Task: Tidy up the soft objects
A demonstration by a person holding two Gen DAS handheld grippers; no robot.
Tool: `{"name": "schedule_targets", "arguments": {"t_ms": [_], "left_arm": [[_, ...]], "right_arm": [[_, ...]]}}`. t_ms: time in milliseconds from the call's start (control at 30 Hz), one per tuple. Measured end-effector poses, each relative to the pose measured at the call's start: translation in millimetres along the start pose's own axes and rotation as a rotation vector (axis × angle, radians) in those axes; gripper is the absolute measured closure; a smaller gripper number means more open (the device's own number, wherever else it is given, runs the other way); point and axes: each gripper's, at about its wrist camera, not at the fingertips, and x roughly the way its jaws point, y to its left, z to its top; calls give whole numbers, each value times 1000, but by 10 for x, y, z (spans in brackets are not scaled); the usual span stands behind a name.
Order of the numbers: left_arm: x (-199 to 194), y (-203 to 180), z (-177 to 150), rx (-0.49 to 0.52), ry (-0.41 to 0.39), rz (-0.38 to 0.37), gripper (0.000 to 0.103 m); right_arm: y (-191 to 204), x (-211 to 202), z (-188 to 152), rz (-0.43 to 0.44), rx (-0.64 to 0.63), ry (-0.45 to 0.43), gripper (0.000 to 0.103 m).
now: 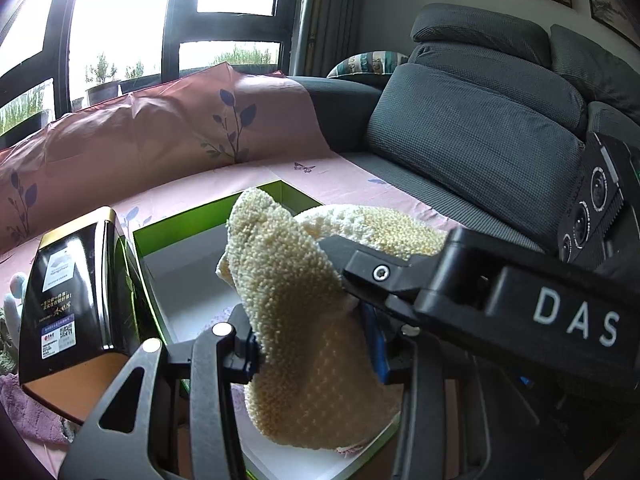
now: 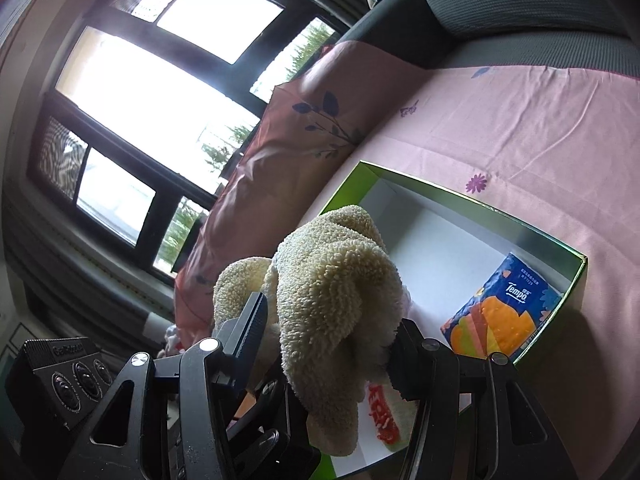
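Nearest your left camera, your left gripper (image 1: 316,344) has its fingers (image 1: 244,354) clamped on the lower part of a cream towel (image 1: 288,280), which bunches up between them and drapes past at 6 o'clock. Your right gripper (image 1: 352,264) reaches in from 3 o'clock in that view and bites the same towel higher up. In the right wrist view that gripper (image 2: 328,336) shows its fingers (image 2: 412,360) pressed into a thick fold of the towel (image 2: 332,288), so both pairs grip cloth and neither stands free. The towel hangs over an open green box (image 1: 144,236) with a white floor; in the right view the box (image 2: 576,276) lies from 6 to 3 o'clock, and a blue tissue pack (image 2: 504,304) leans in its corner at about 4 o'clock. Something red and white (image 2: 380,412) shows under the towel at 6 o'clock; you cannot tell what it is. A black tin (image 1: 68,292) stands tilted just beside the box at 9 o'clock in the left view. Everything rests on a pink sheet (image 1: 336,184) spread over a grey sofa (image 1: 472,128).
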Motion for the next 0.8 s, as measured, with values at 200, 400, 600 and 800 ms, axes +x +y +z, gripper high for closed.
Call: {"name": "schedule_targets", "arguments": {"t_ms": [200, 400, 600, 800], "left_arm": [[52, -8, 25, -21, 20, 12, 63], [72, -17, 48, -30, 34, 33, 60], [-56, -34, 72, -46, 19, 31, 40], [-281, -87, 75, 16, -21, 119, 24]], "right_arm": [[-15, -43, 11, -11, 12, -14, 46], [-40, -81, 16, -24, 19, -21, 46], [44, -264, 7, -50, -9, -60, 46], [16, -383, -4, -28, 12, -85, 36]]}}
